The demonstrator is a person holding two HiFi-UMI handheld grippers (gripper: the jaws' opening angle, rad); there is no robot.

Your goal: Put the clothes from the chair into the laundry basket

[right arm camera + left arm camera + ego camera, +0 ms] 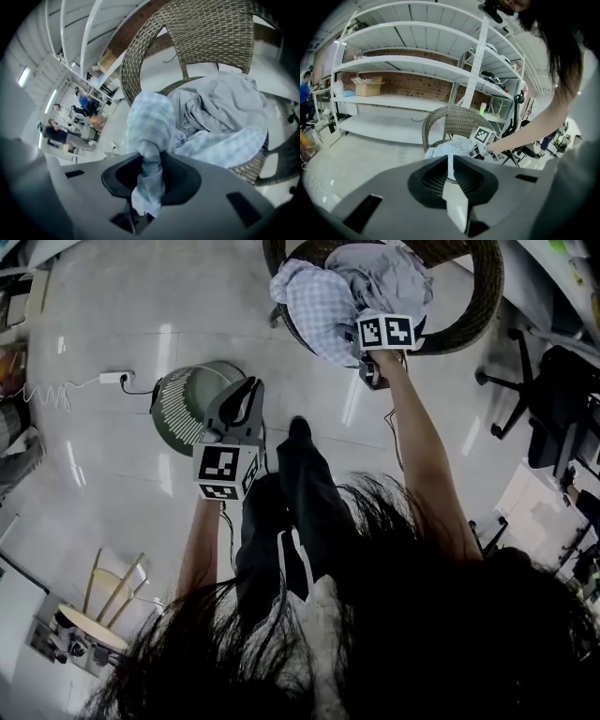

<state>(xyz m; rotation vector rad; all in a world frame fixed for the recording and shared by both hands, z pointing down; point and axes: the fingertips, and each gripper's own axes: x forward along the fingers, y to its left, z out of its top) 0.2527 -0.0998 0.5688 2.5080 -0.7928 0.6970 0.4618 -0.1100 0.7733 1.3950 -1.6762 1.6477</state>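
In the head view, the wicker chair (480, 292) stands ahead of the person with two pieces of clothing heaped on its seat. A pale checked shirt (314, 304) spills over the front edge, and a grey garment (389, 276) lies bunched just behind it, touching it. The right gripper (384, 332) is down at the shirt's near edge. The laundry basket (171, 418) stands on the floor well apart from the chair, with the left gripper (246, 390) over its rim. What shows of the basket's inside looks empty, though the gripper covers part of it.

In the left gripper view, the jaws are drawn almost together with nothing in them. It looks across at the chair and the bare shelves (393, 101) behind it.

In the right gripper view, the jaws are pinched on a bunched fold of the checked shirt. A tail of cloth hangs out below the pads, and the rest drapes back onto the seat.

The shirt looks light, limp and unbreakable. I judge it will string out long when lifted and may drag the grey garment with it. A thick gathered fold like this one should hold better than a thin hem.
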